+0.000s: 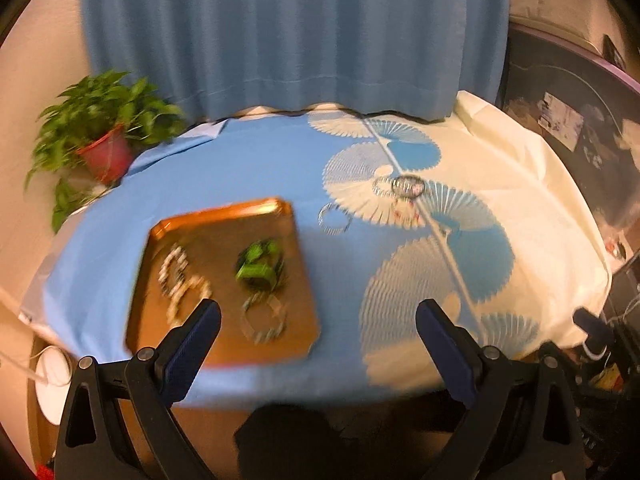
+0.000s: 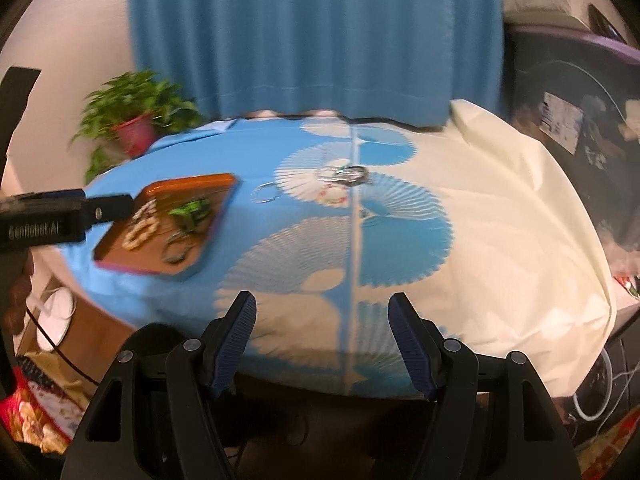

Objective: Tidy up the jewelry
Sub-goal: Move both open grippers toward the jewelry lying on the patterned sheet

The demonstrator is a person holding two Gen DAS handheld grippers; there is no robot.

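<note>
From the left wrist camera, the left gripper [image 1: 318, 320] hangs released above the near edge of a table, its two blue-padded fingers [image 1: 192, 354] spread wide with nothing between them. The table wears a tablecloth [image 1: 224, 168] that is plain blue on the left, printed with fan shapes in the middle, and cream on the right. An orange tray [image 1: 176, 222] lies on the blue part, near and left. In the tray rest a pale beaded bracelet [image 1: 176, 280] on its left side, a green bracelet [image 1: 258, 262] at its centre, and a clear bangle [image 1: 266, 318] at its near side; blur hides finer detail. Outside the tray, farther right, a thin clear ring [image 1: 334, 218] lies on the cloth, and beyond it a dark bangle [image 1: 408, 186] sits on the fan print. A potted plant [image 1: 104, 136] stands far left, in front of a blue curtain [image 1: 292, 32]. From the right wrist camera, the right gripper [image 2: 322, 344] is also released and empty, hovering over the near middle of the cloth. The tray [image 2: 208, 180] shows far left, with the other gripper's black body [image 2: 44, 220] reaching in beside it. The dark bangle [image 2: 352, 174] lies straight ahead, well apart from the fingers.
</note>
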